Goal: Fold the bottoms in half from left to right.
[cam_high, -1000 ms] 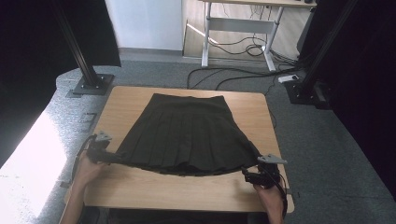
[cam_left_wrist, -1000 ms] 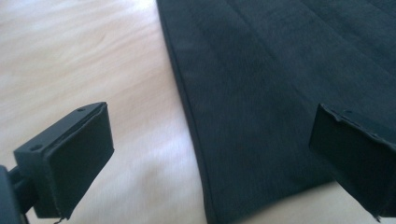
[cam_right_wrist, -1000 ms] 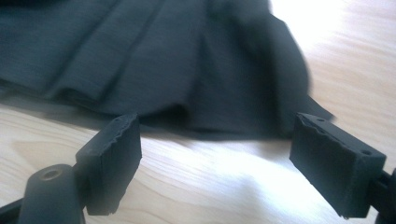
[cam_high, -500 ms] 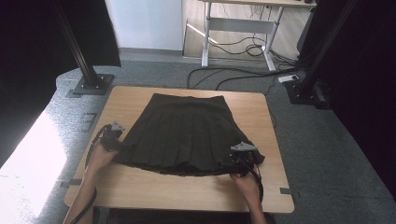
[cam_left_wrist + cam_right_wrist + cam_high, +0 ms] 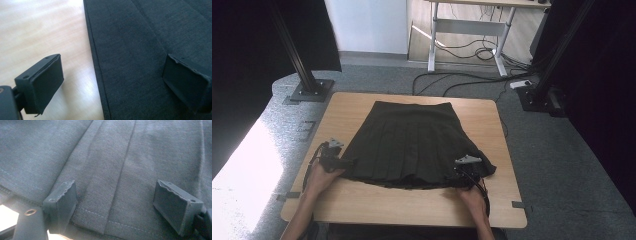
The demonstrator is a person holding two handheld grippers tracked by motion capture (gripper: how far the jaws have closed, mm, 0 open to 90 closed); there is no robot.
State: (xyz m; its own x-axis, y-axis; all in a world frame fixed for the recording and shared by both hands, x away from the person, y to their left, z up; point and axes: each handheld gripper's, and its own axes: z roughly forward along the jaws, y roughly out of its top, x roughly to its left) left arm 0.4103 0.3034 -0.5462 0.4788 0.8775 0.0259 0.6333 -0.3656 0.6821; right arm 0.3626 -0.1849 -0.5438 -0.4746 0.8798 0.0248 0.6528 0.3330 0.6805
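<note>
Wooden counter [image 5: 362, 107] is carrying a black pleated skirt [image 5: 409, 140], lying flat. Both claws are hovering wide apart: the left claw [image 5: 111, 82] straddling its side edge, the right claw [image 5: 116, 206] over the hem. Soft, light cloth probably slumps; pinching hem corners seems best.

Left gripper [image 5: 343, 162] — right gripper [image 5: 464, 170] — both wide apart

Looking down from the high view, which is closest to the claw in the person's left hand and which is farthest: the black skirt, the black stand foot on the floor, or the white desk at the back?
From the left claw:
1. Black skirt, right beside it on the table.
2. Black stand foot, on the floor past the table's far left corner.
3. White desk, far back, toward the right.
</note>
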